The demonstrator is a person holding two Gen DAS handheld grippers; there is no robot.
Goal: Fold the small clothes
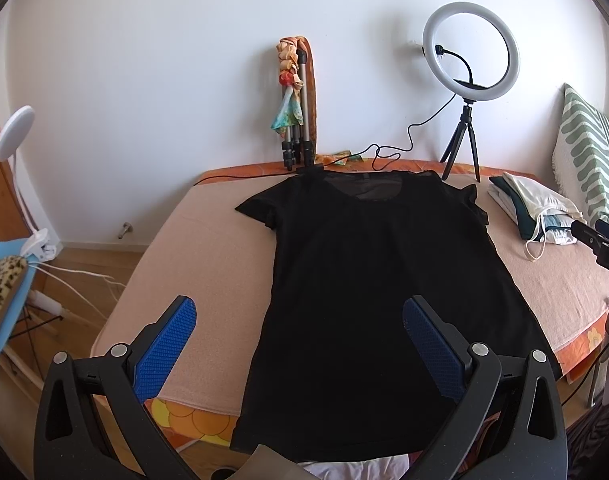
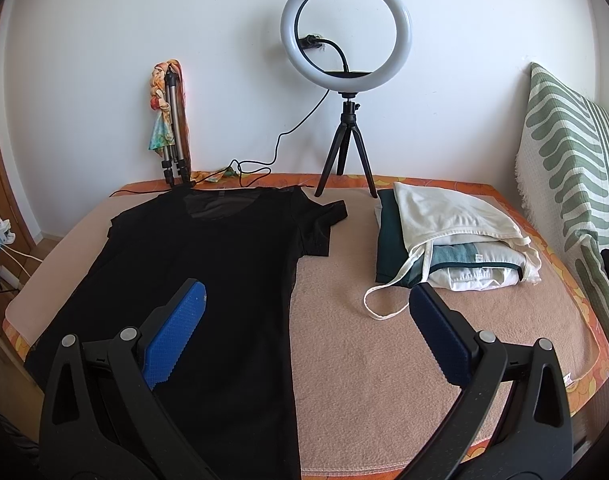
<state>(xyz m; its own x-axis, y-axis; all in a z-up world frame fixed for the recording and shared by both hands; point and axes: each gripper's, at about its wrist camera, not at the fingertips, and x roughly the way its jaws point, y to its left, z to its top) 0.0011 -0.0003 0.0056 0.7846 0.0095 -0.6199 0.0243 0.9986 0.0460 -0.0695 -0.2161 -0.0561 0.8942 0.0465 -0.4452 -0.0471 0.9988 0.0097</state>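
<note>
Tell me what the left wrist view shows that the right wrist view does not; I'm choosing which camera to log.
Only the left wrist view shows the shirt's hem hanging over the near edge, the wooden floor and the right gripper.

Only the right wrist view shows the whole folded pile and the full striped cushion.

Both show the black shirt lying flat, the ring light and a folded tripod by the wall.

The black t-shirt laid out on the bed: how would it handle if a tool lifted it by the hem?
The black t-shirt looks thin, sheer at the neckline, so it would probably drape limply. Its hem overhangs the bed, so a tug may slide it off.
</note>
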